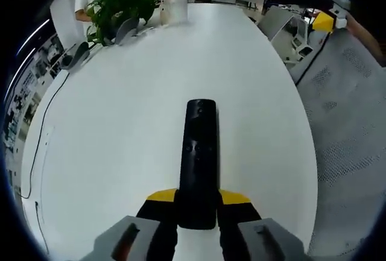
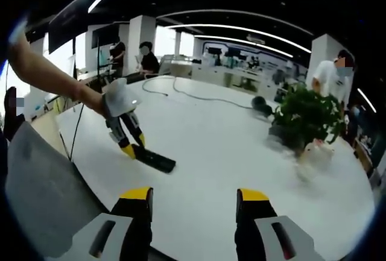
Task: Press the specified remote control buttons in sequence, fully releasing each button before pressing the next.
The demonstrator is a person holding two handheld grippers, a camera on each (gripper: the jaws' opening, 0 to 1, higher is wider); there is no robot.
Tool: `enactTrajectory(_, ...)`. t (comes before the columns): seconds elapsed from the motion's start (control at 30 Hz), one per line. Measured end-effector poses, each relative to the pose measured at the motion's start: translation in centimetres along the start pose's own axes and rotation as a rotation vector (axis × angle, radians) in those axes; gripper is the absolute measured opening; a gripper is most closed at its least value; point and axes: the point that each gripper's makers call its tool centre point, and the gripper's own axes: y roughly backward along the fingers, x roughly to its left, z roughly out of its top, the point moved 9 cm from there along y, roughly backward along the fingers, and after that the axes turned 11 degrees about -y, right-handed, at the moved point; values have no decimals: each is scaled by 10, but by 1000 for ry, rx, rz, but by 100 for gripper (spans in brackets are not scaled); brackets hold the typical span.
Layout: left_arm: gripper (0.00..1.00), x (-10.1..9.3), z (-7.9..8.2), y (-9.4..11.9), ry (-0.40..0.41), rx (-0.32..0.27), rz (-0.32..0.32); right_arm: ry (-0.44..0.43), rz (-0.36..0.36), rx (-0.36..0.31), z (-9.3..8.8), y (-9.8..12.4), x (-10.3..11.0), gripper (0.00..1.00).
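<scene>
A long black remote control (image 1: 198,163) points away over the white table (image 1: 120,128), its near end clamped between the yellow-tipped jaws of my left gripper (image 1: 198,204). In the right gripper view the same remote (image 2: 155,159) lies low over the table, held by the left gripper (image 2: 131,148) in a person's hand. My right gripper (image 2: 194,198) hovers near the table edge with its jaws wide apart and nothing between them, well short of the remote.
A leafy potted plant (image 1: 120,5) (image 2: 307,116) stands at the far end beside a pale container (image 1: 173,9). A black cable (image 1: 42,140) trails along the table's left side. Grey mesh chair backs (image 1: 350,110) line the right edge. People stand at the back.
</scene>
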Motion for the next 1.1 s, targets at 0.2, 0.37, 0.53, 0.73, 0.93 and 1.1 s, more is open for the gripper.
enactTrajectory(0.2, 24, -4, 0, 0, 3, -4, -2, 7, 1, 3, 0, 0, 0, 53)
enactTrajectory(0.37, 24, -9, 0, 1, -2, 3, -3, 9, -3, 3, 0, 0, 0, 53)
enactTrajectory(0.53, 24, -15, 1, 1, -14, 5, -7, 12, -5, 4, 0, 0, -1, 52)
enactTrajectory(0.73, 24, -25, 1, 2, -20, 5, -11, 17, -7, 5, -1, 0, 0, 52)
enactTrajectory(0.93, 24, -34, 1, 3, -26, -3, -10, 17, -10, 6, -1, 0, -1, 51)
enactTrajectory(1.1, 24, -38, 0, 3, -26, -11, -14, 20, -13, 20, -2, 0, -1, 50)
